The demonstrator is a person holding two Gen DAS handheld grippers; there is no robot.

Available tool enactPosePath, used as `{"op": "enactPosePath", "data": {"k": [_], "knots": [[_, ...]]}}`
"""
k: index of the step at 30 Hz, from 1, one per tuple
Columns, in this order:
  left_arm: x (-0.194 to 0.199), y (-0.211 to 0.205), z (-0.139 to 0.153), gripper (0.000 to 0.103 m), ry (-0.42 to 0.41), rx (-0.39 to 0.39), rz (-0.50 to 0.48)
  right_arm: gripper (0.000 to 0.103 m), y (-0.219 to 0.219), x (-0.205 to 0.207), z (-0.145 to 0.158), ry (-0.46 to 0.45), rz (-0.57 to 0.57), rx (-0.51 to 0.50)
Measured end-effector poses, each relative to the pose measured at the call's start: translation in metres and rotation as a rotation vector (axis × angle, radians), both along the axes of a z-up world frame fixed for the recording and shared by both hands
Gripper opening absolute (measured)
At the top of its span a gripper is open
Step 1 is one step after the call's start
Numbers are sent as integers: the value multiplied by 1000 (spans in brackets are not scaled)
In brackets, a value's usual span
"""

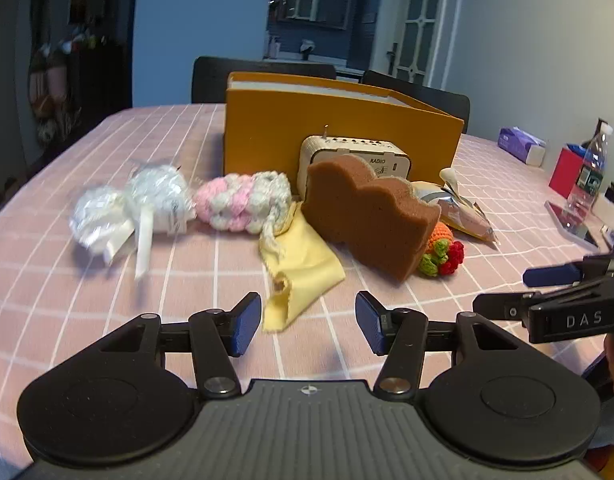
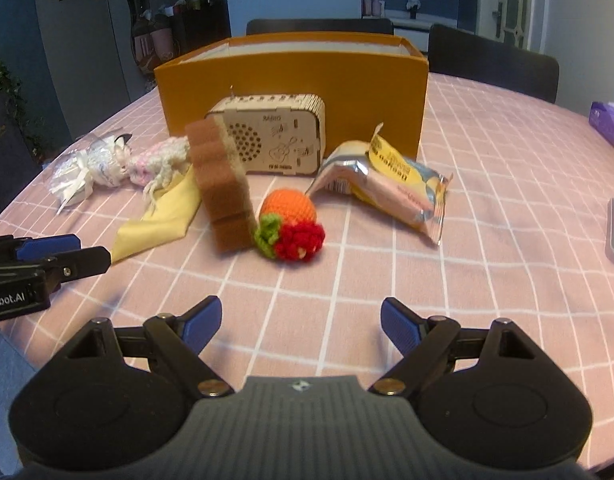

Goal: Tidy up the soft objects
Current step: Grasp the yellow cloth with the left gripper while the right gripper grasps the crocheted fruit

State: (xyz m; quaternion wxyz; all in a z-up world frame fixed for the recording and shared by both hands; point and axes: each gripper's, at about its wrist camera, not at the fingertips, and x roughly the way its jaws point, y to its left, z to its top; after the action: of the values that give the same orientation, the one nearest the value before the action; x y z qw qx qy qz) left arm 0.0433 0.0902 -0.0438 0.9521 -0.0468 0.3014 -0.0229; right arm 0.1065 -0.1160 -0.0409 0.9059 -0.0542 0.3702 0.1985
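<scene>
Yellow cloth (image 1: 297, 264), sponge (image 1: 367, 216) fronting radio (image 1: 353, 156)

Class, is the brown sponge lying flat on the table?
No, the sponge stands on edge, upright beside the crocheted fruit.

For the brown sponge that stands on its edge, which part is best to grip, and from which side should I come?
Grip the brown sponge across its two broad flat faces, near the upper scalloped edge. It stands upright on the tablecloth, so coming from above probably suits best. The right hand-held gripper is open, and the crochet fruit touches the sponge's base, so a high grip avoids it.
</scene>
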Motion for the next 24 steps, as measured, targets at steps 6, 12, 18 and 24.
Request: {"op": "enactPosePath", "data": {"k": [6,12,18,24], "knots": [[19,-5,-7,66,-15,56,-38,81,5,14,-7,-47,22,-37],[41,-12,-12,67,-6,134,-87,78,14,28,-13,-64,102,-43],[57,-13,-17,73,36,155,-119,70,23,44,-15,-96,173,-51],[64,-11,-22,74,73,151,-106,53,22,57,-19,-77,210,-20]]}}
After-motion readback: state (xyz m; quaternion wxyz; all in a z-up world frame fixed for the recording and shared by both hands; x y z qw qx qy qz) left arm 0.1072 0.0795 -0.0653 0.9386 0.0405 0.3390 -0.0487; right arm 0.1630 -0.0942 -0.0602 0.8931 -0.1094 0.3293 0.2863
